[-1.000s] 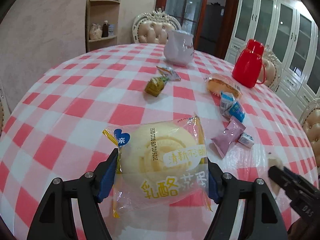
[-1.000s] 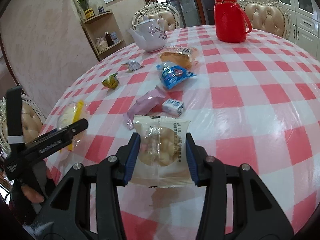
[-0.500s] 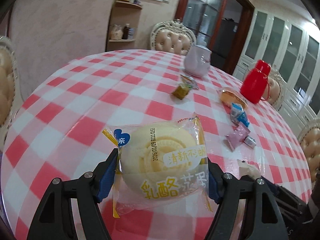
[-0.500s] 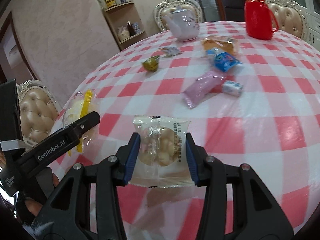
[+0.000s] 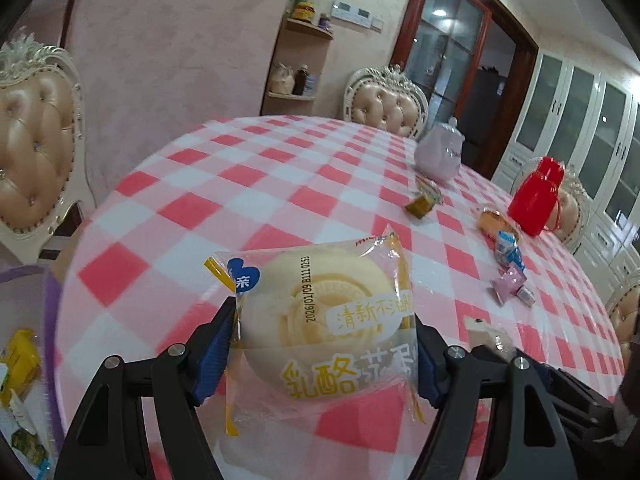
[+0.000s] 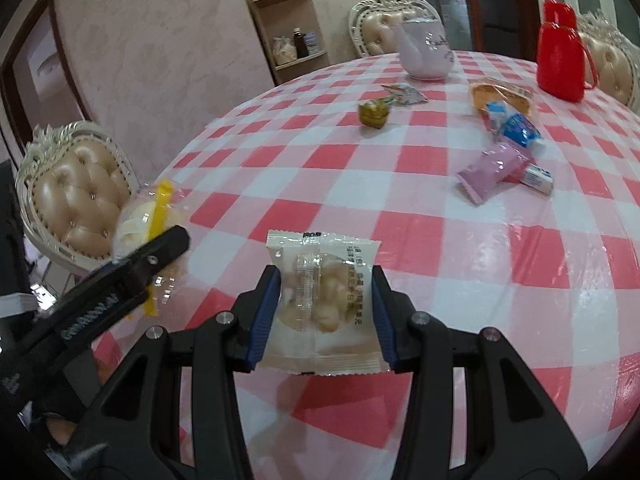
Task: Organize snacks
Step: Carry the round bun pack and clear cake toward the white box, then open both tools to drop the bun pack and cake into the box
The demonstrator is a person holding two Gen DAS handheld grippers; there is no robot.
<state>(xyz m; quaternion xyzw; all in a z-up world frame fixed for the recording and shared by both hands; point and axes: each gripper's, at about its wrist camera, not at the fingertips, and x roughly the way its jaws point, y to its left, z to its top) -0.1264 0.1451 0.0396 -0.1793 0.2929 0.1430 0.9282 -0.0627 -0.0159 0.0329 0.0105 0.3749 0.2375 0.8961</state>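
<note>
My left gripper [image 5: 324,344] is shut on a clear packet with a round yellow cake [image 5: 320,320] and holds it above the near left edge of the table. The same packet shows in the right wrist view [image 6: 140,220]. My right gripper [image 6: 326,312] is shut on a small white packet of pale nuggets [image 6: 324,292], above the table's near edge. On the checked tablecloth [image 6: 360,200] lie a pink packet [image 6: 494,170], a blue packet [image 6: 514,128], a small white packet [image 6: 538,178], an orange bread packet [image 6: 500,96] and a green-gold sweet [image 6: 374,114].
A white teapot [image 6: 426,50] and a red thermos [image 6: 562,54] stand at the far side. Padded chairs [image 5: 32,152] ring the table. A purple-rimmed container with snack packets [image 5: 20,364] shows at the lower left, beside the table. A corner shelf [image 5: 300,68] stands by the wall.
Both grippers have drawn back and left with their packets, toward the table's near left edge. The purple-rimmed container and the left chair have come into view.
</note>
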